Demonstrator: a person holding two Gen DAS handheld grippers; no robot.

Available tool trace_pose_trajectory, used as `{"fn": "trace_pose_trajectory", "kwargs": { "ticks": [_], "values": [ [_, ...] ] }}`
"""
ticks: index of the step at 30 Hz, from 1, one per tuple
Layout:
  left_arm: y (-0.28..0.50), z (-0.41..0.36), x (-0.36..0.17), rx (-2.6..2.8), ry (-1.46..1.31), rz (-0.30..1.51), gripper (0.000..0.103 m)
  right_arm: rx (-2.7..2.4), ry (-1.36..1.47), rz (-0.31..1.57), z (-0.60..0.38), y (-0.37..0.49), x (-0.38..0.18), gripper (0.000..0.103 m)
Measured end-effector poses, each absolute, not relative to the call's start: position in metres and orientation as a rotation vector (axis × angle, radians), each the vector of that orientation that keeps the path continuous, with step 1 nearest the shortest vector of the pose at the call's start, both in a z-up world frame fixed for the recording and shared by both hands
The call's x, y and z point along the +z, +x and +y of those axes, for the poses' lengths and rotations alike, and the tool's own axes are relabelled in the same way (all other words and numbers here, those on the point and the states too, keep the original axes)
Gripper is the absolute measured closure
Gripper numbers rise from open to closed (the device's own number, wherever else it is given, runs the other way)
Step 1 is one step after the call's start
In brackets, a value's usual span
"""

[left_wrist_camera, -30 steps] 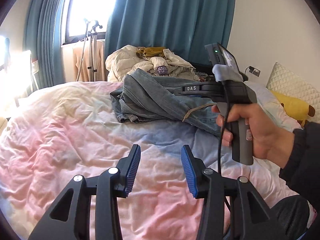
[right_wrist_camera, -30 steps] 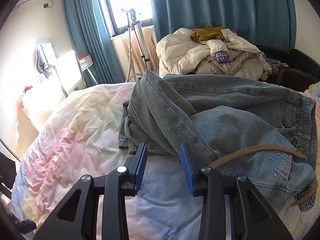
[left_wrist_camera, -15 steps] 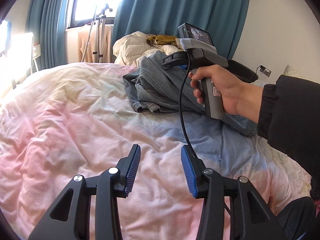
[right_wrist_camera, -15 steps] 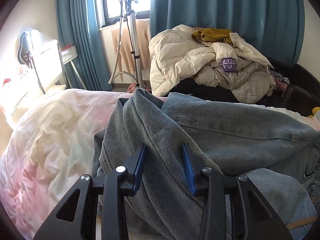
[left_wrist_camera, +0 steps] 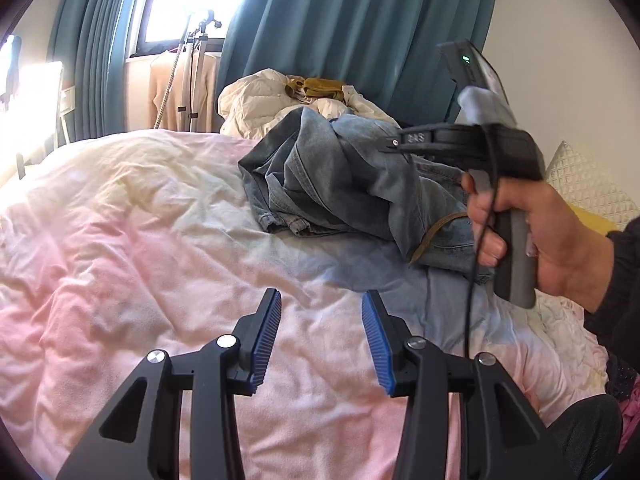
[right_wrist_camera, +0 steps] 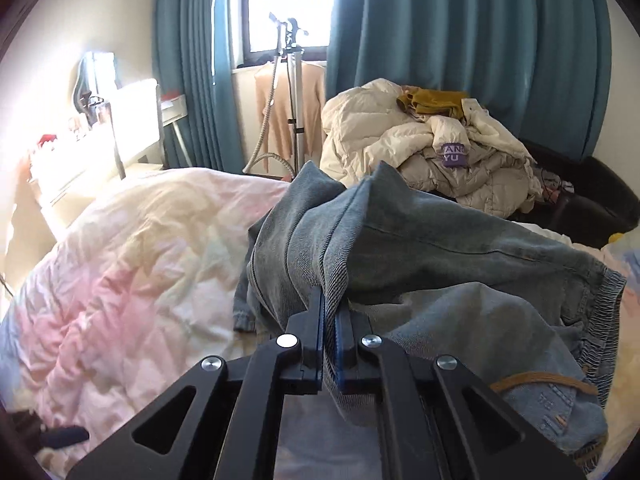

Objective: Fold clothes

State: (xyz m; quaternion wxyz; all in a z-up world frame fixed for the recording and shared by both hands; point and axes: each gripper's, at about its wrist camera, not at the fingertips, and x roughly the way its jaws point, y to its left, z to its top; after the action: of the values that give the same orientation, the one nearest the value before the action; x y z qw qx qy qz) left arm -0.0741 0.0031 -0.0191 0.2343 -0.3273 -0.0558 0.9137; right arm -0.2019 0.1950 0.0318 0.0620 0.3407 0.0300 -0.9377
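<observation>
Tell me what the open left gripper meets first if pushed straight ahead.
Probably the pink-and-white quilted bedspread: the left gripper hovers empty over it. The crumpled blue denim jeans lie further ahead, slightly right; depth is unclear.

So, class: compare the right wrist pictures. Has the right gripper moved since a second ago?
Yes. The right gripper advanced from the pink duvet onto the jeans, toward the cream jacket pile, and shut on a denim fold.

One pair of faded blue denim jeans (right_wrist_camera: 460,264), a fold pinched between my right jaws. One pastel pink-and-cream quilted bedspread (left_wrist_camera: 120,260) beneath my left jaws. Beyond both jaws: one heap of cream padded jackets (right_wrist_camera: 420,152), two teal curtains (right_wrist_camera: 460,40).
</observation>
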Motion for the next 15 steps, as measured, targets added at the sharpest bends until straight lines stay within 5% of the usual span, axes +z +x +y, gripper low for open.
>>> {"fn": "trace_pose_trajectory", "kwargs": {
  "ticks": [9,15],
  "values": [
    [-0.060,-0.021,-0.003,2.513,-0.833,-0.324,0.060,-2.789,1.035,0.452,0.147,-0.092,0.010,0.100],
    [-0.062,-0.039,-0.007,2.475,-0.857,-0.487,0.060,-2.752,1.097,0.445,0.135,-0.052,-0.010,0.100]
  ]
}}
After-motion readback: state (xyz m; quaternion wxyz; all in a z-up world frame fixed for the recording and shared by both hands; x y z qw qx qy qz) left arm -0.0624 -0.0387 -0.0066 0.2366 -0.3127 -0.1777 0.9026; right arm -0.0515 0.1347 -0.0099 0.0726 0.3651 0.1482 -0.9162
